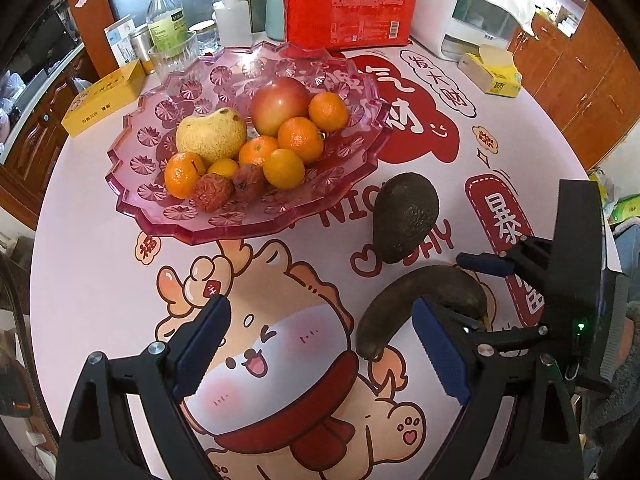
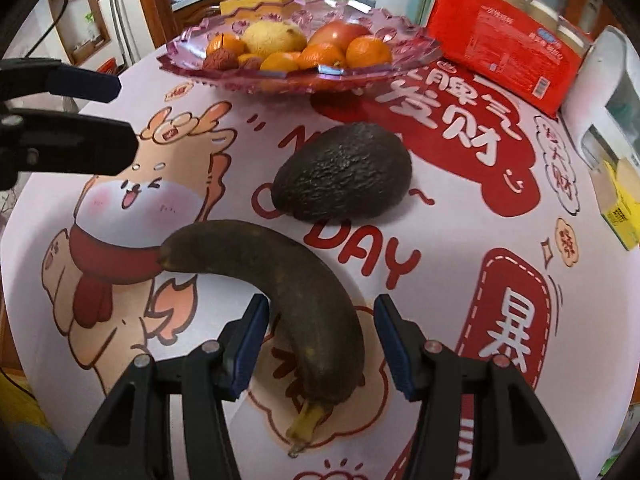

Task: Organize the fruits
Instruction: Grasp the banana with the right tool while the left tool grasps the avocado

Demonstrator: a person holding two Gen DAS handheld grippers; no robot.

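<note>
Right gripper straddling blackened banana, pads apart from skin | left gripper wide over bare tablecloth | avocado beyond, near pink fruit tray edge.

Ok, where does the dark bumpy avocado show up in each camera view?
Left wrist view: dark bumpy avocado right of centre, right of the pink glass fruit plate.
Right wrist view: avocado centre, below the plate.
Shared landmark: blackened curved banana beside it.
</note>
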